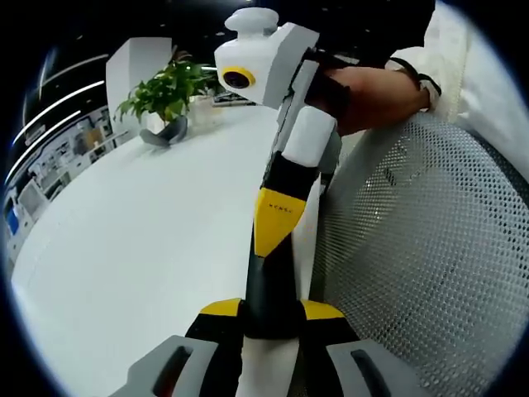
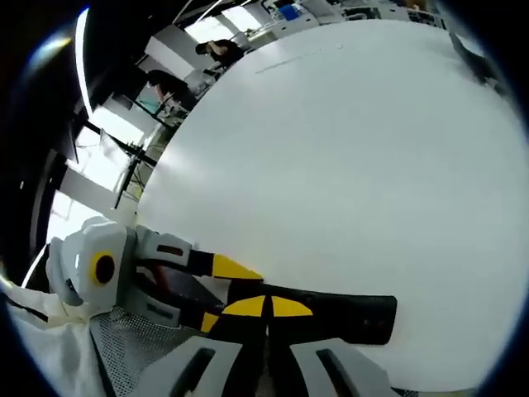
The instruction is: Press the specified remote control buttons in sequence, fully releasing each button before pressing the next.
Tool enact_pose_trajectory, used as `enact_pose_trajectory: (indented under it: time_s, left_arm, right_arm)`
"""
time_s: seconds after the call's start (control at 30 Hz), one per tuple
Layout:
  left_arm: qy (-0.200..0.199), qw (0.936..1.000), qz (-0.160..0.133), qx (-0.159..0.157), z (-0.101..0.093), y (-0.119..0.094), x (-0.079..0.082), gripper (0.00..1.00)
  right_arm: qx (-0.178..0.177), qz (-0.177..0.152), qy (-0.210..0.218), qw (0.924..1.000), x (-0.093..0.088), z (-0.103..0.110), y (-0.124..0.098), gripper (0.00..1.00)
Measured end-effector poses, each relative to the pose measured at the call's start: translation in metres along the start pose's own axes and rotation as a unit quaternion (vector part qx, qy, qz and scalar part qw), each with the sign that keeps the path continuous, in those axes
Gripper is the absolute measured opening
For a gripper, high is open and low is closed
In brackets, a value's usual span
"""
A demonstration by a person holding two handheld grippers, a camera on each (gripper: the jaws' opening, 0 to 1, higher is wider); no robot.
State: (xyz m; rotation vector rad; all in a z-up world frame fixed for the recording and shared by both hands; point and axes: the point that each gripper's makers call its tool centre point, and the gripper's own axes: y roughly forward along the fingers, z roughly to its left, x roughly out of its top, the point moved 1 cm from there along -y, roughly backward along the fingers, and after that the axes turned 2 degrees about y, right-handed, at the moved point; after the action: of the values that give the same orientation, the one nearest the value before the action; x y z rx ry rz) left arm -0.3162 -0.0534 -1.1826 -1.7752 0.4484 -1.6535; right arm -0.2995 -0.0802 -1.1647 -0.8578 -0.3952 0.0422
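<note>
Remote control [image 2: 331, 314] gripped in both tongs above white desk [image 2: 347, 149].

Seen in right gripper view as a dark bar clamped in right tongs [image 2: 266, 310], with left tongs [image 2: 223, 269] closed on its near end from the left. Shown in left gripper view as remote control [image 1: 269, 281] held upright in left tongs [image 1: 273, 310], right tongs [image 1: 277, 215] pinching it from above, a hand [image 1: 372, 95] behind. Potted plant [image 1: 165, 99] stood far off on desk [image 1: 140, 240]; mesh chair back [image 1: 430, 273] close at right.
</note>
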Motion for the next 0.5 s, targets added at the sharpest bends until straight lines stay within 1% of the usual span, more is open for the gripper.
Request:
enact_pose_trajectory:
  time_s: [0.23,0.3,0.33,0.37,0.5]
  left_arm:
    - [0.000,1.0000,0.000,0.000,0.0000,0.0005,0.0003,0.25]
    - [0.000,1.0000,0.000,0.000,0.0000,0.0008,0.0000,0.25]
    - [0.000,1.0000,0.000,0.000,0.0001,0.0009,0.0000,0.25]
    - [0.001,1.0000,0.000,0.000,0.0000,0.0007,0.0002,0.25]
    - [0.000,1.0000,0.001,0.000,-0.0004,0.0008,0.0003,0.25]
  right_arm:
    - [-0.010,0.023,-0.032,0.9992,-0.0063,0.0025,0.0057,0.00]
    - [-0.027,0.029,-0.048,0.9981,-0.0078,-0.0014,0.0060,0.00]
    - [-0.025,0.028,-0.055,0.9978,-0.0072,0.0016,0.0072,0.00]
    - [-0.031,0.032,-0.063,0.9970,-0.0076,-0.0001,0.0066,0.00]
    - [-0.043,0.030,-0.088,0.9947,-0.0088,0.0009,0.0074,0.00]
